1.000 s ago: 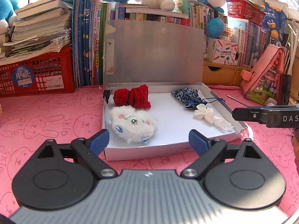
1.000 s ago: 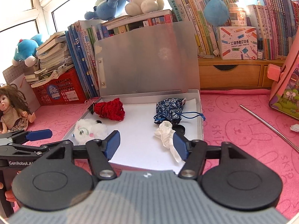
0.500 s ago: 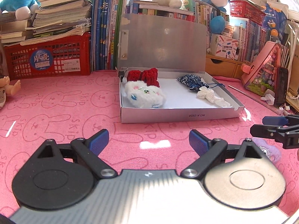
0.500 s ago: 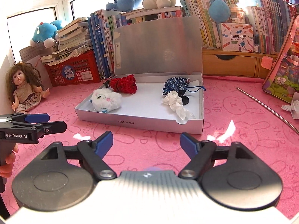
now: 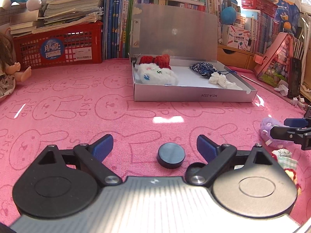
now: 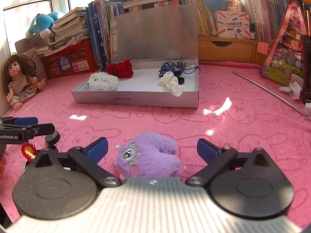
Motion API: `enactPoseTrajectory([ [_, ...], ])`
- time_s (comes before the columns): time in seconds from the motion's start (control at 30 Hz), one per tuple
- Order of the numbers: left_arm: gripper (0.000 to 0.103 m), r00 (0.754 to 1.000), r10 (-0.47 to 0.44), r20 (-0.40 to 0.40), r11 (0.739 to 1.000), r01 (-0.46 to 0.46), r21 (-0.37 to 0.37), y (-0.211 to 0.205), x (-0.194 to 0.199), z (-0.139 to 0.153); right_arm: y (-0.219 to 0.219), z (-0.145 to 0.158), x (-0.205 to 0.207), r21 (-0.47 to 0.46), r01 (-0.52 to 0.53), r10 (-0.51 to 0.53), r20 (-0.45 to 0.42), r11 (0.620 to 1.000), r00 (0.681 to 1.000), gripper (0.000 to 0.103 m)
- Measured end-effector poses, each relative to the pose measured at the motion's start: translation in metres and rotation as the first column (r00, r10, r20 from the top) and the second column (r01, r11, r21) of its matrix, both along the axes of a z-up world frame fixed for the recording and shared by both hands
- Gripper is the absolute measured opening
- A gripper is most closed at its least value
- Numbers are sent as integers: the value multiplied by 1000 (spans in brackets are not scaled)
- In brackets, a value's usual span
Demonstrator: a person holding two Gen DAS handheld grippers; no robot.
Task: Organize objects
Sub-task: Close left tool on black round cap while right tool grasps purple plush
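Both grippers sit low over the pink worktop, well short of the open silver box that already holds 2 plush and knitted pieces on one side and a blue pouch with a white cloth on the other. The right gripper has just been spreading its jaws; they stand wide apart around the purple plush toy, which lies on the worktop between them, not yet pinched. The left gripper also has its jaws well apart, with a black puck lying between and slightly ahead of the pads, untouched.

To my eye the step in hand is picking up the plush. It looks soft and will squash, so the jaws should come down around its thick middle, close firmly, and lift straight before carrying it to the bare middle of the box. The left should centre on the puck and keep clear of the small crocheted piece beside it.
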State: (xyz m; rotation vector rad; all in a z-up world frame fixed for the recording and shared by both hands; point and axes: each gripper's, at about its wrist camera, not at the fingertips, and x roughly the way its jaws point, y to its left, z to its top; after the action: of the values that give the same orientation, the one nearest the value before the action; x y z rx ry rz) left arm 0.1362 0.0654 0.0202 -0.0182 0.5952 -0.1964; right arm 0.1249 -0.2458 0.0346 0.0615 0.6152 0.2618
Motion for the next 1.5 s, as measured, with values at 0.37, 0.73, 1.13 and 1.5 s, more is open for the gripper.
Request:
enactPoseTrajectory([
  [0.37, 95, 999, 3, -33, 1000, -3, -4, 4, -1, -12, 6, -15, 0, -36, 3, -4, -30, 999, 1000, 102],
  [0.73, 95, 999, -6, -34, 999, 7, 32, -3, -1, -14, 8, -17, 4, -58, 10, -13, -44, 998, 999, 103],
  [1.13, 69, 1000, 13, -1, 1000, -13, 18, -1, -10, -12, 9, -17, 4, -66, 10, -13, -44, 998, 999, 103],
  [1.5, 47, 1000, 13, -7, 1000, -13, 10, -2, -11, -9, 11, -16, 1, -71, -2, 0, -28, 998, 1000, 97],
])
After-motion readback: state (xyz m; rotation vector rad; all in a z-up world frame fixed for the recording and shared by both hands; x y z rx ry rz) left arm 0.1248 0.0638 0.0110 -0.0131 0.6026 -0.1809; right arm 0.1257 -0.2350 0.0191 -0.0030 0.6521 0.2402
